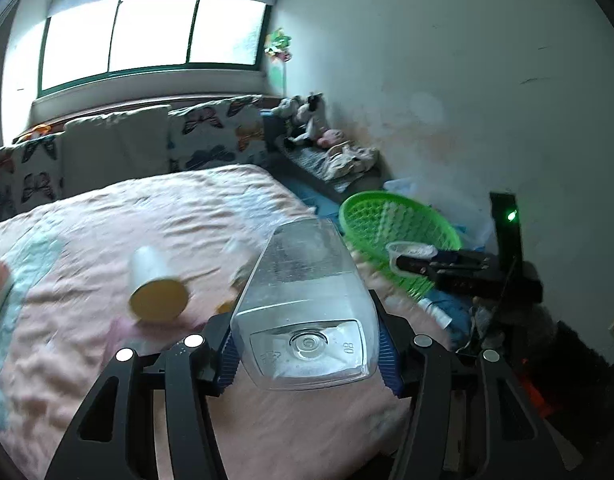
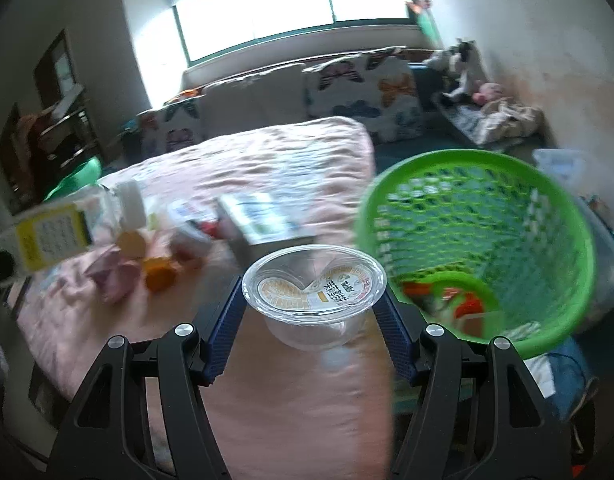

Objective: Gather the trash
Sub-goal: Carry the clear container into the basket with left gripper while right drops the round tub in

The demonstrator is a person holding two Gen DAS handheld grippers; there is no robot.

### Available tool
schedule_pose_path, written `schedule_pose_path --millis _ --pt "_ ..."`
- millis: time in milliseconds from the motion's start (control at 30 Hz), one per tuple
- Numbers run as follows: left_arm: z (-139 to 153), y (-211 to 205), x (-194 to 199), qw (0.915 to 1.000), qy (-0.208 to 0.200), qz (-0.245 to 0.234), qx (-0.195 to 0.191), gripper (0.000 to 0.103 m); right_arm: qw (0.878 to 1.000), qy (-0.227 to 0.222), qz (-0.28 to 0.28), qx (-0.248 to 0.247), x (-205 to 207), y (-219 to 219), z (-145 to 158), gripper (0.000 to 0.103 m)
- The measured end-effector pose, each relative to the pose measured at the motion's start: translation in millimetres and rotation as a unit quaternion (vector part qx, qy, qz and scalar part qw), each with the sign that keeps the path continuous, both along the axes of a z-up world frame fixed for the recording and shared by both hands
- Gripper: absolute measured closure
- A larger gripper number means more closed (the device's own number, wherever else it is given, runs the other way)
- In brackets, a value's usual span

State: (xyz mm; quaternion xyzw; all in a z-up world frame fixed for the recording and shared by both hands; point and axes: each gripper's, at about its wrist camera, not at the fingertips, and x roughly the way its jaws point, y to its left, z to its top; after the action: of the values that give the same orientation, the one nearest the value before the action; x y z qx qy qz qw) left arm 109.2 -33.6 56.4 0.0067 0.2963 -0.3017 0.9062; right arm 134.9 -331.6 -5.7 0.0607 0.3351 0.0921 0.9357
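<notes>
My left gripper [image 1: 307, 354] is shut on a clear plastic bottle [image 1: 307, 292], held base toward the camera above the pink bed [image 1: 107, 240]. My right gripper [image 2: 313, 304] is shut on a clear plastic cup [image 2: 314, 292] with a printed lid peeled inside it, held next to the green mesh basket [image 2: 479, 248]. The basket has some trash at its bottom. In the left wrist view the right gripper [image 1: 403, 266] holds the cup [image 1: 407, 250] at the rim of the basket [image 1: 399, 224]. A white and yellow cup [image 1: 157, 284] lies on the bed.
On the bed in the right wrist view lie a labelled bottle [image 2: 67, 228], a box [image 2: 259, 216], an orange cap [image 2: 159, 276] and wrappers. Butterfly cushions [image 1: 215, 136] line the window wall. Toys and clothes [image 1: 327, 148] lie by the right wall.
</notes>
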Motion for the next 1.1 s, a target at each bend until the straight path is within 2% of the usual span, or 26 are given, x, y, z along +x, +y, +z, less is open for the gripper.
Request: schedule_pose_path --millis 200,467,733,967,1000,1033,1100 --pt "7.4 -47.0 35.4 0.9994 0.002 -0.032 -0.012 0.049 0.999 0.015 -0.052 -0.007 14.1 -49.7 -7.6 0.039" --pt "12.2 -110.0 74.7 0.9980 0.007 -0.063 0.003 0.049 0.994 0.043 -0.095 -0.009 36.9 -101.4 -26.9 0.038" --pt "4.7 -163.5 106.3 0.9949 0.027 -0.094 0.023 0.049 0.993 0.046 -0.109 -0.021 46.5 -118.0 -35.0 0.034" --pt "-10.2 -200.1 123.4 0.9905 0.046 -0.120 0.050 0.049 0.993 0.026 -0.112 -0.026 36.9 -125.3 -25.6 0.033" --pt "-13.8 -206.8 127.8 0.9891 0.053 -0.126 0.054 0.049 0.993 0.022 -0.113 -0.024 33.7 -126.9 -23.1 0.031" --pt "-16.6 -211.1 130.0 0.9880 0.059 -0.131 0.057 0.049 0.993 0.017 -0.115 -0.023 30.7 -129.2 -20.4 0.025" --pt "-24.1 -223.7 134.0 0.9860 0.071 -0.136 0.066 0.049 0.993 0.007 -0.118 -0.025 25.5 -131.2 -15.7 0.023"
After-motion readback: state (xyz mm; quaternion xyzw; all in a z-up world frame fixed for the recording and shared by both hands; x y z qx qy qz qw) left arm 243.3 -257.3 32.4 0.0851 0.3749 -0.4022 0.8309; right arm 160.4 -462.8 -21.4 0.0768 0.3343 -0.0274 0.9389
